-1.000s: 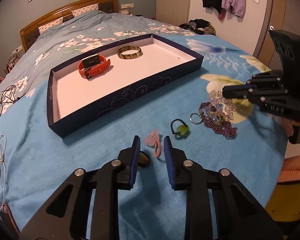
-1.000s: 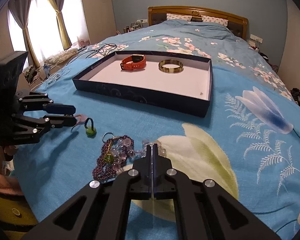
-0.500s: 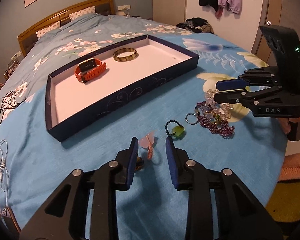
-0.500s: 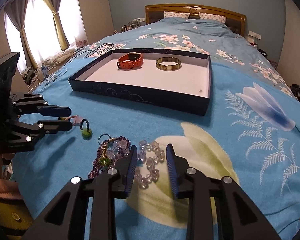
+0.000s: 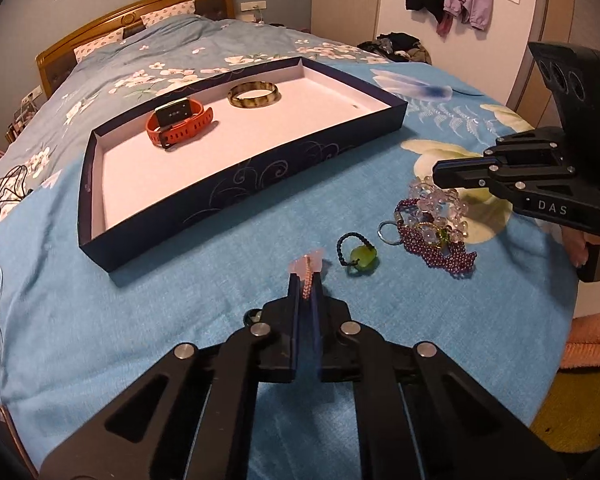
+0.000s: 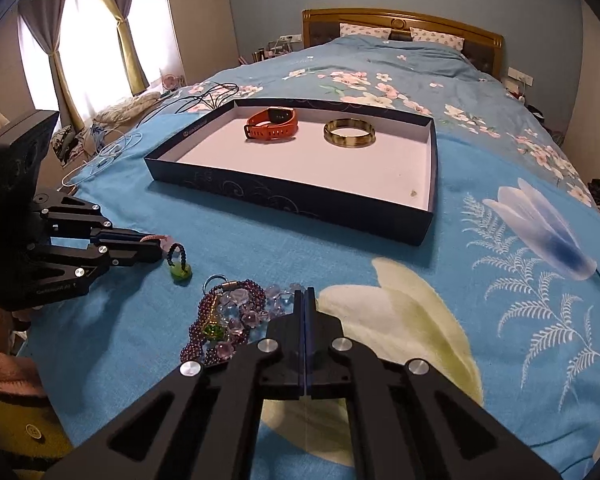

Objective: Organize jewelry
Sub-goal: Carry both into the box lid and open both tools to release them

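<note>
The left gripper [image 5: 305, 280] is closed on a small pink bead bracelet [image 5: 308, 266], which stands out from between its blue fingertips, low over the blue flowered bedspread [image 5: 180, 320]. In the right wrist view the same bracelet shows as a pink loop at the tip of this gripper. Just beside it, to the right, lies a black cord ring with a green stone [image 5: 358, 254] on the bedspread.

The right gripper [image 6: 305, 300] has its two fingers pressed together, and it is not possible to see anything between them. Its tips are at the edge of a heap of clear crystal beads [image 6: 240, 308], and this heap lies mixed with a dark purple bead strand [image 6: 204, 340] that has a metal key ring [image 6: 216, 280] at one end.

Farther up on the bed stands a dark blue box tray [image 5: 260, 176] with a white inside. In it lie an orange smartwatch [image 5: 178, 120] and, near it but apart, a brown striped bangle [image 5: 254, 94].
</note>
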Demonstrator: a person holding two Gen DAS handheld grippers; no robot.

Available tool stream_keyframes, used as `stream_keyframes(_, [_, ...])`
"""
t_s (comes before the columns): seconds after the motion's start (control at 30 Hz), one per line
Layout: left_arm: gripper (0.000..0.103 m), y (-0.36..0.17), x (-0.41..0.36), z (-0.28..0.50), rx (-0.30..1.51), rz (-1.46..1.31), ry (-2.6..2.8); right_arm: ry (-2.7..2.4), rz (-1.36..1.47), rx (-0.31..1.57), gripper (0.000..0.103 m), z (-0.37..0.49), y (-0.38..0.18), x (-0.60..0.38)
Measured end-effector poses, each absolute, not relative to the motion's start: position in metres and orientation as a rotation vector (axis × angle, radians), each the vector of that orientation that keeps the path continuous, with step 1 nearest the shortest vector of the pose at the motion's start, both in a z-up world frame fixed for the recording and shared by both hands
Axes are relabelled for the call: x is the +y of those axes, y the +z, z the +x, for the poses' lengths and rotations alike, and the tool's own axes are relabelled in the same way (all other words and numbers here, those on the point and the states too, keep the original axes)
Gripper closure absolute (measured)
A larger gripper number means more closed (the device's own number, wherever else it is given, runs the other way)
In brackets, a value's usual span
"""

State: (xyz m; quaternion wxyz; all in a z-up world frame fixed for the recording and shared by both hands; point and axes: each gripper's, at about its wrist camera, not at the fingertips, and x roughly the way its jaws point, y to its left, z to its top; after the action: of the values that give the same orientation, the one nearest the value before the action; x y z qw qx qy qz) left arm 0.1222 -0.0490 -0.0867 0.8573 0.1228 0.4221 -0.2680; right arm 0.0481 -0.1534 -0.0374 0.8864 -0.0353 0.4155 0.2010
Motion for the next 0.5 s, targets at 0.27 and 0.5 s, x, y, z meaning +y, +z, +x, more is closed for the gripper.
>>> stream_keyframes(0.27, [0.098, -0.087, -0.048, 0.123, 0.885, 0.240, -0.559, 0.437, -0.082, 0.881, 0.081, 0.056, -0.036, -0.147])
stream_keyframes(0.5, [0.098, -0.087, -0.046, 0.124, 0.885, 0.227, -0.559, 0.403, -0.144, 0.904, 0.080, 0.046, -0.039, -0.149])
